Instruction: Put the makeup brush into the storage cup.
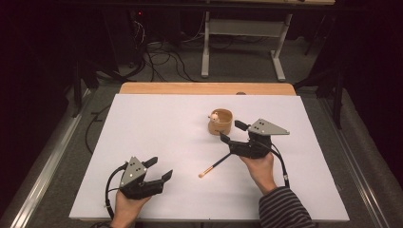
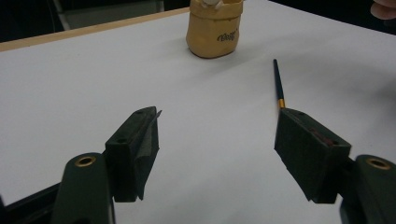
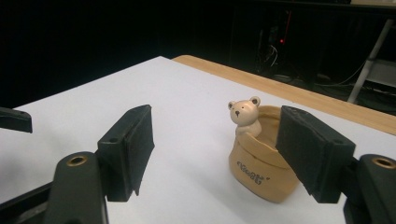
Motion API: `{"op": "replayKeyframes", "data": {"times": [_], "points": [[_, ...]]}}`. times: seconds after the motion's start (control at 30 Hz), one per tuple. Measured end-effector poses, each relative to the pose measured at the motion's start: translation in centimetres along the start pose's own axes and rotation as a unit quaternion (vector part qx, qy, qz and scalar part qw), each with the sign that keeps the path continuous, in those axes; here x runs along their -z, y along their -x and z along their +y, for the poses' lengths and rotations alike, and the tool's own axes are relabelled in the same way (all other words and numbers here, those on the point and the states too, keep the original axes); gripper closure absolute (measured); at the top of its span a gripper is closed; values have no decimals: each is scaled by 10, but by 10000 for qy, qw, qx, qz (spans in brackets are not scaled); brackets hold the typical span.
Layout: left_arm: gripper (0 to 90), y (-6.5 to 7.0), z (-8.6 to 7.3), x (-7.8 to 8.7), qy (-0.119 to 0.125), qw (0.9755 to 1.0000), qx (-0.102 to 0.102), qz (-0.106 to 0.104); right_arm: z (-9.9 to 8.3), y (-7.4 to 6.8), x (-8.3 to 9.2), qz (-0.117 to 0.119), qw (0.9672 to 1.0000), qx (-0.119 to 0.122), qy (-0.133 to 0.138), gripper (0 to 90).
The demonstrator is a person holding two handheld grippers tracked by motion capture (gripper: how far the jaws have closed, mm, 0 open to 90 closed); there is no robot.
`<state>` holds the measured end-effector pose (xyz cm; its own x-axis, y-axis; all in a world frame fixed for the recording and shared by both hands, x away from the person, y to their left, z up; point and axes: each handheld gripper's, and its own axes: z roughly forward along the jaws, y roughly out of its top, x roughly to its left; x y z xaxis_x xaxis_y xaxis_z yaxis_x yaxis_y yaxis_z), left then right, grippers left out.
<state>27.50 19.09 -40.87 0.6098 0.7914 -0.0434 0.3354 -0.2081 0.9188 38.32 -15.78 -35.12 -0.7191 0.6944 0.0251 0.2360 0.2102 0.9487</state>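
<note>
Nearest the person, at about seven o'clock on the white sheet point(image 1: 157, 123), the left gripper point(image 1: 161, 168) rests with its jaws spread wide and nothing between them. Toward the centre lies a thin paintbrush point(image 1: 215, 165), its pale tip pointing to seven o'clock and its dark handle running up toward one o'clock, where it meets the underside of the right gripper point(image 1: 233, 131). That gripper is also released, jaws apart and empty, hovering just short of the tan cup point(image 1: 221, 121) with a small bear figure point(image 3: 245, 114) perched on its rim (the cup stands a little past centre, near one o'clock).

The likely aim is to get the brush into the cup. The risk is that the right gripper sits very close to the cup: a careless swing down to the brush could nudge the cup over or knock the bear. The slim, round handle might also roll or slip from flat pads if pinched off-centre.
</note>
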Motion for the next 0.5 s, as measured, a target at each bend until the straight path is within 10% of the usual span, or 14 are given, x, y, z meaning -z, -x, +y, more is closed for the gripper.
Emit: {"op": "replayKeyframes", "data": {"times": [0.5], "points": [[312, -1, 0, -2, -110, 9999, -49, 27, 8, -1, -7, 208, 9985, 199, -465, 351]]}}
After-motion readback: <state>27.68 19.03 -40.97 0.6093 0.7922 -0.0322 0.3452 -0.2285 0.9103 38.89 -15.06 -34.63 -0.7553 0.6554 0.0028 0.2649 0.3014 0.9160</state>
